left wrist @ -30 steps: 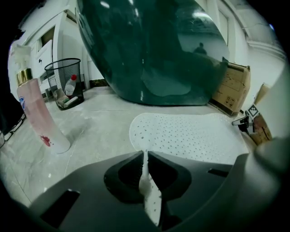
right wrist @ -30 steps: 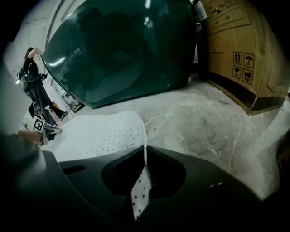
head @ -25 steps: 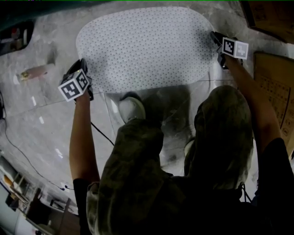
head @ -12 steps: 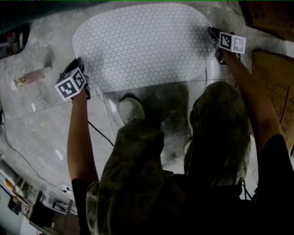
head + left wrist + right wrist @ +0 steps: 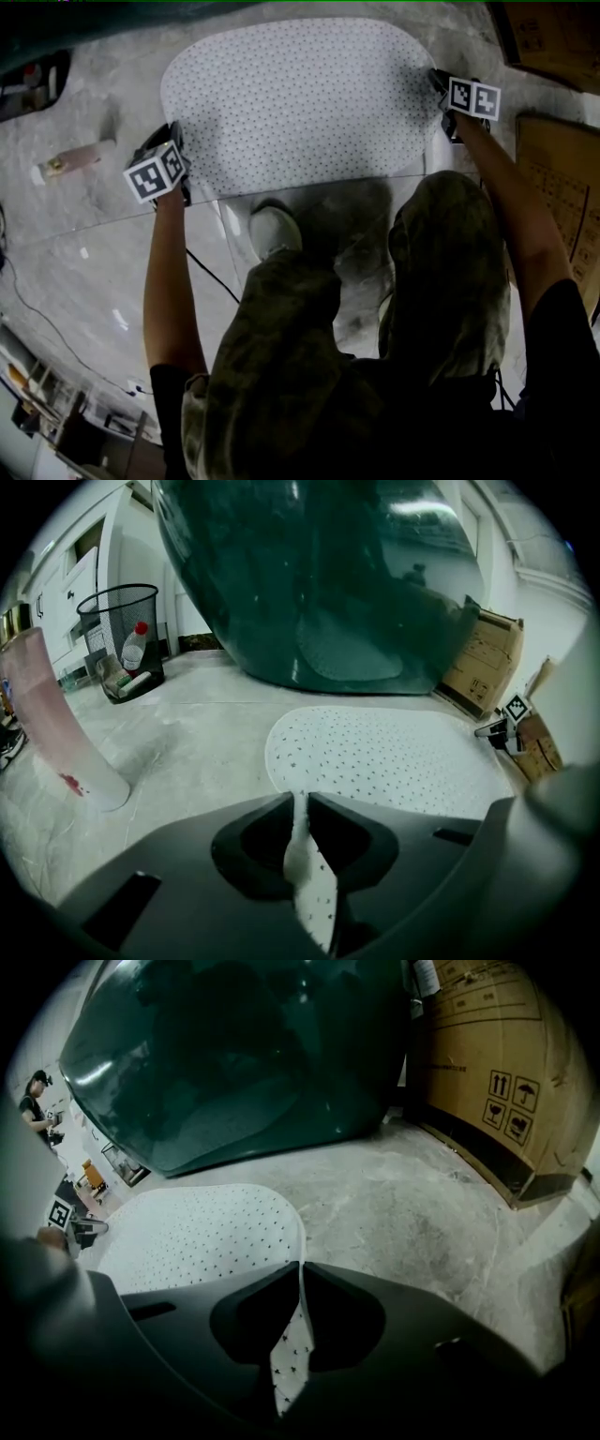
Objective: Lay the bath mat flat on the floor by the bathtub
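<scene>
The bath mat (image 5: 291, 94) lies on the floor (image 5: 84, 281), just on the near side of the bathtub (image 5: 319, 574). Left of the mat there is a bottle (image 5: 70, 159) on the floor. Farther left, a wire bin (image 5: 117, 630) stands beside the bathtub. Cardboard boxes (image 5: 553, 37) stand on the right. A shoe (image 5: 272, 230) is close to the mat's near edge.
</scene>
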